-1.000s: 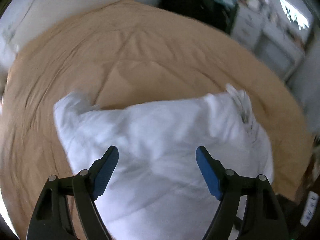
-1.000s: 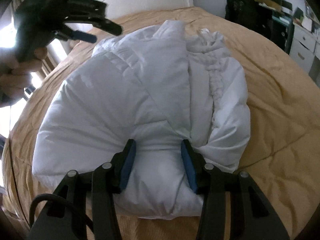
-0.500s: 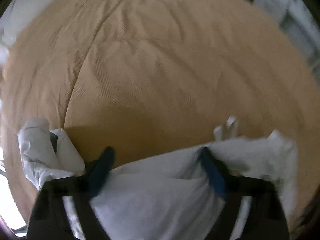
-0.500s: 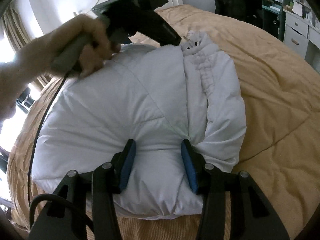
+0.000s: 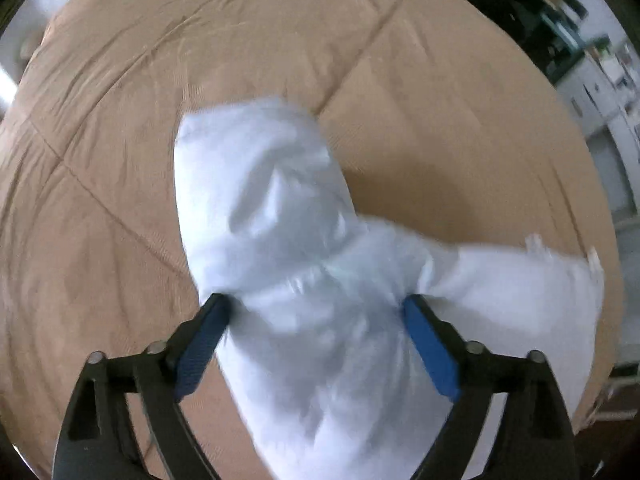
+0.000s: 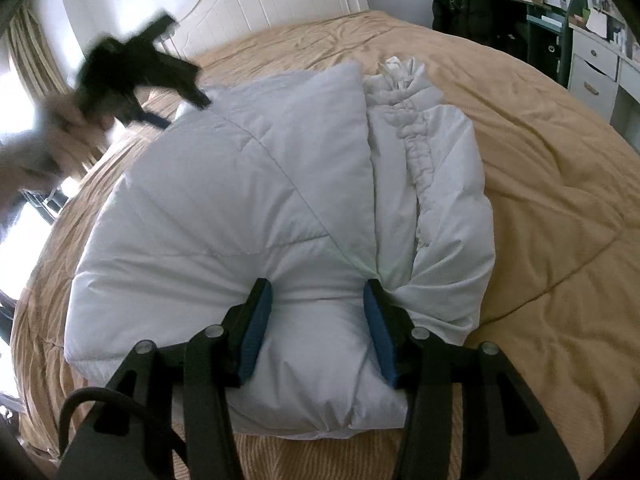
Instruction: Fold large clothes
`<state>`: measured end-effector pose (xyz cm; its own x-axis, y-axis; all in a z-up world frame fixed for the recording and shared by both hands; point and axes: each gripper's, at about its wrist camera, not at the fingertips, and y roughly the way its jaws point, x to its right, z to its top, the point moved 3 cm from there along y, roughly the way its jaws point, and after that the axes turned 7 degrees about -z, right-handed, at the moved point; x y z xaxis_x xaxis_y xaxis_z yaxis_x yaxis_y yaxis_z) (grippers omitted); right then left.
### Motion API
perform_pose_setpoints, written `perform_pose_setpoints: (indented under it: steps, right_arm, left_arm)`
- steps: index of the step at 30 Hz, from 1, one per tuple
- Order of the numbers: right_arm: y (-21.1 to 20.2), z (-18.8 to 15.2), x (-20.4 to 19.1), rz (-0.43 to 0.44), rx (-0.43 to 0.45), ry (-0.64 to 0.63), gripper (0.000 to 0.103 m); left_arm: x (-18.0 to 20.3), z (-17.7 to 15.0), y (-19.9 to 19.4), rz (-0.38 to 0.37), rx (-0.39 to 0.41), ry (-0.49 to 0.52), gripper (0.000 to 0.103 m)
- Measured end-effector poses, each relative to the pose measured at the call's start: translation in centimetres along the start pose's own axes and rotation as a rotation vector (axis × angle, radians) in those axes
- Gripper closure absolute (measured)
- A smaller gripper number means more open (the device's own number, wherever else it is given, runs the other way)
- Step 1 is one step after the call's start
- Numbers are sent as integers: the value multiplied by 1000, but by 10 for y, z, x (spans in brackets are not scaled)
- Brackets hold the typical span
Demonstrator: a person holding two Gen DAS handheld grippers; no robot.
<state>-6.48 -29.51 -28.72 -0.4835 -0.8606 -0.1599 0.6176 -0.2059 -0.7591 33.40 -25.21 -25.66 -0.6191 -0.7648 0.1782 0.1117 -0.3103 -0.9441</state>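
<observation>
A white puffy jacket (image 6: 260, 200) lies folded on the tan bedspread (image 6: 540, 160), its ruffled front placket to the right. My right gripper (image 6: 317, 288) is shut on the jacket's near hem, the blue pads pressing into the padding. A hand (image 6: 52, 140) holds my left gripper (image 6: 182, 110), blurred, at the jacket's far left corner. In the left wrist view the left gripper (image 5: 316, 304) points steeply down and its jaws are opening wide. A bulky part of the jacket (image 5: 280, 220) lies between them, blurred.
A white headboard (image 6: 272, 0) stands at the far end of the bed. A black backpack (image 6: 460, 0), a dark desk and white drawers (image 6: 592, 68) line the right side. Curtains (image 6: 24, 52) hang by a bright window at the left. Bare bedspread (image 5: 120, 200) surrounds the jacket.
My left gripper swung from the jacket's top middle out to its far left corner and its jaws widened. The right gripper kept still on the hem.
</observation>
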Motion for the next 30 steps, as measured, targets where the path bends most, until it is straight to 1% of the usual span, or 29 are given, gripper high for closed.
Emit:
perform_pose_setpoints:
  steps: [1, 3, 4, 5, 6, 8, 9, 10, 11, 13, 14, 15, 18, 19, 20, 21, 22, 23, 24, 25, 26, 27, 28, 29, 30]
  right_arm:
    - [0, 0, 0, -1, 0, -2, 54]
    - [2, 3, -1, -13, -1, -10, 54]
    - [2, 2, -1, -15, 0, -11, 54]
    - [2, 2, -1, -12, -2, -8, 54]
    - [3, 2, 0, -8, -4, -4, 54]
    - [3, 2, 1, -2, -6, 0, 54]
    - [3, 3, 1, -3, -6, 0, 54]
    - [3, 3, 1, -7, -5, -2, 54]
    - [2, 4, 1, -11, -5, -4, 54]
    - [0, 5, -1, -23, -1, -16, 54]
    - [-1, 5, -2, -29, 0, -20, 54]
    - [-3, 5, -3, -33, 2, -22, 54]
    - [-12, 6, -1, -40, -1, -6, 53]
    - [-15, 7, 1, -40, -8, 6, 53]
    - [-19, 8, 3, -37, -15, 20, 51]
    - [-24, 10, 6, -33, -19, 47, 46]
    - [-29, 12, 9, -33, -23, 69, 44]
    - [-35, 14, 10, -38, -24, 79, 40]
    - [-39, 15, 10, -53, -21, 83, 31]
    - [-47, 17, 12, -114, -7, 90, 23]
    - [-50, 19, 14, -160, 0, 93, 13]
    - [-53, 20, 17, -214, -1, 96, 12]
    - [-53, 20, 19, -235, -4, 100, 12]
    - [-51, 21, 23, -245, -17, 112, 9]
    - [-44, 19, 27, -249, -52, 127, 3]
  left_arm:
    - [-1, 9, 2, 26, 36, 5, 8]
    - [-3, 31, 2, 72, 84, 15, 9]
    - [-6, 38, 0, 96, 96, 9, 11]
    - [-10, 51, -7, 122, 121, 3, 17]
    - [-14, 59, -18, 122, 141, -10, 23]
    - [-21, 65, -41, 92, 193, -44, 23]
    - [-21, 62, -60, 65, 239, -56, 22]
    - [-17, 51, -77, 38, 267, -48, 21]
    - [-11, 43, -83, 18, 273, -31, 21]
    - [8, -2, -101, -22, 255, 27, 21]
    - [18, -29, -105, -46, 240, 56, 21]
    - [32, -68, -106, -75, 207, 103, 21]
    - [58, -145, -97, -102, 156, 177, 21]
    - [64, -169, -86, -108, 141, 198, 21]
    - [67, -177, -74, -108, 138, 210, 18]
    - [72, -197, -60, -109, 134, 225, 11]
    - [74, -210, -55, -112, 148, 221, 8]
    - [70, -218, -52, -121, 170, 194, 6]
    - [69, -220, -50, -148, 166, 172, 4]
    - [67, -219, -49, -163, 159, 166, 3]
    - [65, -218, -48, -174, 156, 164, 2]
    - [66, -216, -49, -186, 152, 160, 1]
    - [63, -214, -48, -200, 149, 152, 0]
    - [59, -212, -47, -219, 149, 135, 0]
    - [54, -211, -47, -239, 149, 116, 0]
